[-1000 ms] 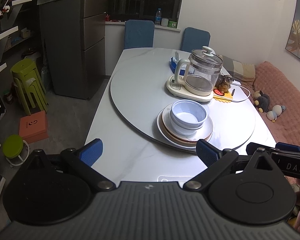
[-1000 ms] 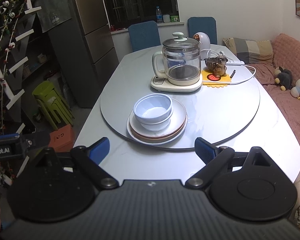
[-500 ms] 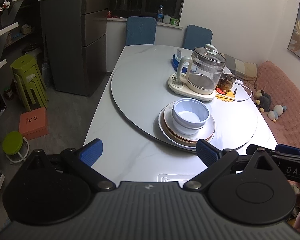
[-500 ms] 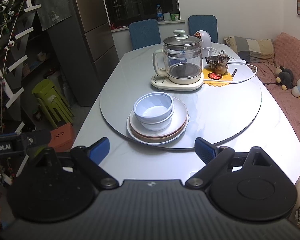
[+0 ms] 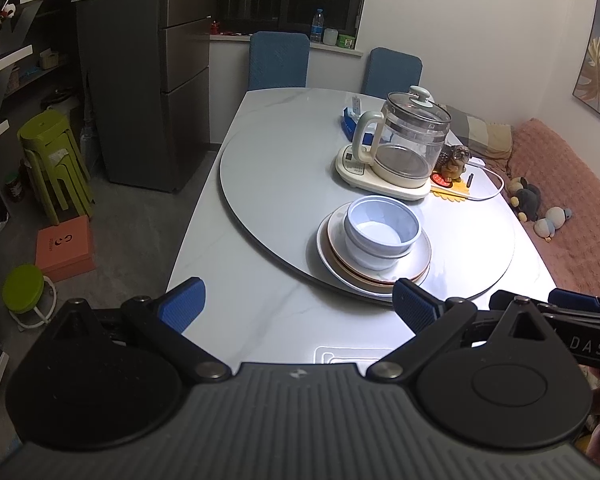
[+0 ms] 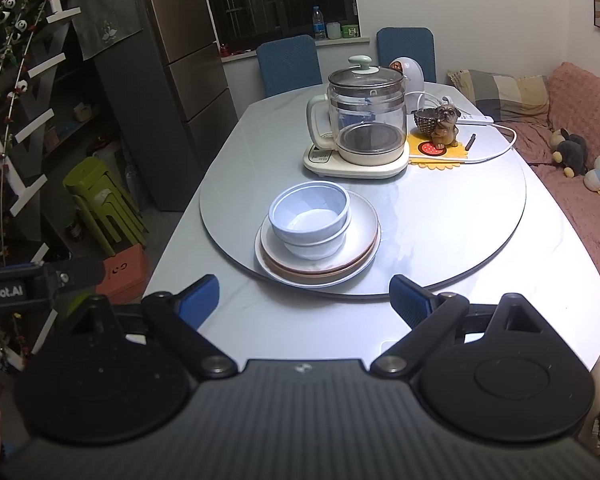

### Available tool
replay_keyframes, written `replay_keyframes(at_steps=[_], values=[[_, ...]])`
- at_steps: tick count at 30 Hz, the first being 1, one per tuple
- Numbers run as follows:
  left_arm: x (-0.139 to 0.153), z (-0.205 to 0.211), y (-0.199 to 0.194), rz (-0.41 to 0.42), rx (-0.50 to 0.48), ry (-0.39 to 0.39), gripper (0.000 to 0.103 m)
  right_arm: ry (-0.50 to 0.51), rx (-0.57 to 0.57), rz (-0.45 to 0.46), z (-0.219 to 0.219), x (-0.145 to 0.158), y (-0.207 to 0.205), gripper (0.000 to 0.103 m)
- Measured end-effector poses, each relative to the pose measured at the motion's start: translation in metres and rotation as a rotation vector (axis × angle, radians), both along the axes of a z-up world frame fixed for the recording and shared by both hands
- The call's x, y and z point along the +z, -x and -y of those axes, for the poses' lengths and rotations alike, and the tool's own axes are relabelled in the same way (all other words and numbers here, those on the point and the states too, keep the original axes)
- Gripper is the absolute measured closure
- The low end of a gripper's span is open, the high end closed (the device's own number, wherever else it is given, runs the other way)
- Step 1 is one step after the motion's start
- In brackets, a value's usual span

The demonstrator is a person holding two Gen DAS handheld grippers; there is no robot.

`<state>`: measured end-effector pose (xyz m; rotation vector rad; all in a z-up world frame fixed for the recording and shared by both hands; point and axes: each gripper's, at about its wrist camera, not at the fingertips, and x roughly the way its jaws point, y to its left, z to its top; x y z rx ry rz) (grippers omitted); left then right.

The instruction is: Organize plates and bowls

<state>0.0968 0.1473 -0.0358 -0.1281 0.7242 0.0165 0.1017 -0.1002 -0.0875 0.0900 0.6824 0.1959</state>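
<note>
Two pale blue bowls [image 5: 382, 230] nest in one another on a stack of plates [image 5: 412, 266], white with a brown-rimmed one between. The stack sits near the front edge of the round turntable [image 5: 284, 184]. The bowls [image 6: 310, 216] and plates [image 6: 360, 236] also show in the right wrist view. My left gripper [image 5: 298, 304] is open and empty, held back over the table's near edge. My right gripper [image 6: 306, 298] is open and empty, just short of the stack.
A glass kettle [image 5: 410, 148] on its white base stands behind the stack, with a dog figurine [image 6: 440, 124], yellow mat and white cable beside it. Two blue chairs [image 5: 278, 60] stand at the far end. Green stools [image 5: 54, 164] and an orange box [image 5: 64, 248] are on the floor left.
Both views have shifted slightly; the plate stack sits a little lower and closer in the left wrist view. Both grippers stay open and empty. The dishes have not moved.
</note>
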Motion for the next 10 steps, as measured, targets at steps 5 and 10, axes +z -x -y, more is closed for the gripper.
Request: replay_keyframes(at_steps=[5,10], values=[[-0.0018,-0.0013,-0.0037,0.000,-0.006,-0.002,0.002,-0.006,-0.009,0.000,-0.0002,-0.0011,-0.0010,0.010],[-0.0028,-0.0025,-0.0067,-0.005,-0.005,-0.001,0.002,-0.007,-0.004,-0.005,-0.0032,-0.0023,-0.0022,0.010]])
